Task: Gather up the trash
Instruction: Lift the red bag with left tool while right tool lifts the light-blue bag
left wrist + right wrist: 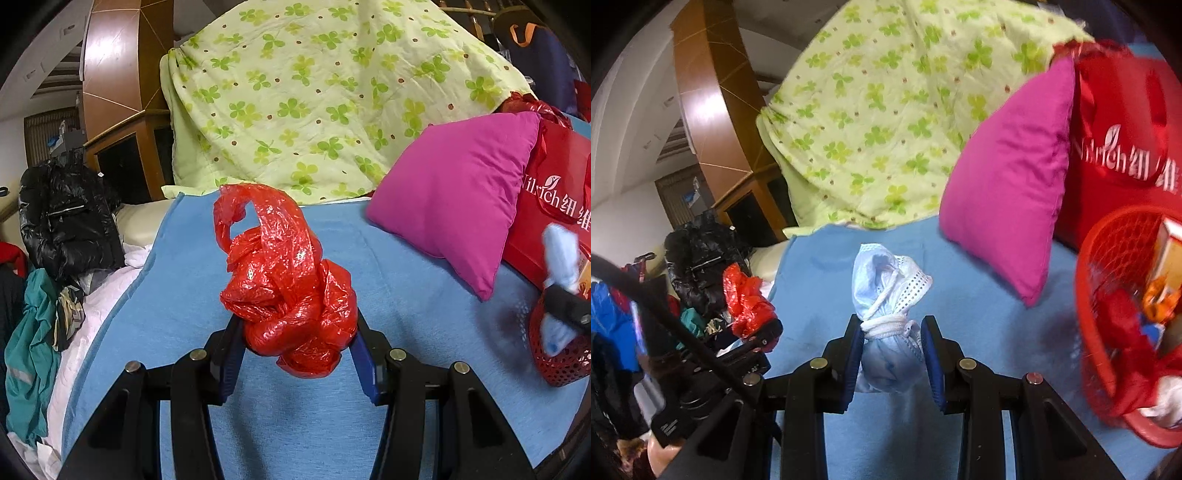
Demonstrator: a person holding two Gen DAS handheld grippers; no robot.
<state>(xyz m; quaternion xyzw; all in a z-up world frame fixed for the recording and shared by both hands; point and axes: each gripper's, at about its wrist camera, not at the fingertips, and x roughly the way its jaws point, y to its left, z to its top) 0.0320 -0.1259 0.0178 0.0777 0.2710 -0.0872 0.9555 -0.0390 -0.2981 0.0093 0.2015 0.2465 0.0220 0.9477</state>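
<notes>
Right gripper (pixel 891 354), clamped on the knotted face mask (pixel 888 291), should clear the red basket (pixel 1089 295) rim at frame right before releasing; left gripper (pixel 297 325) grips the red plastic bag (pixel 286 280).

Bed under blue blanket (pixel 303 424). Magenta pillow (pixel 454 192) on blanket. Clover quilt (pixel 314 92) heaped behind pillow. Red paper bag (pixel 554 192) right of pillow. Red mesh basket (pixel 1108 332) near pillow's front corner, on blanket.

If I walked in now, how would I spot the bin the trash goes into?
Find the blue bed cover, then the bright pink cushion lying on it. Just right of that cushion, in front of a red paper shopping bag, stands the red mesh basket. It alone has perforated walls and scraps inside.
</notes>
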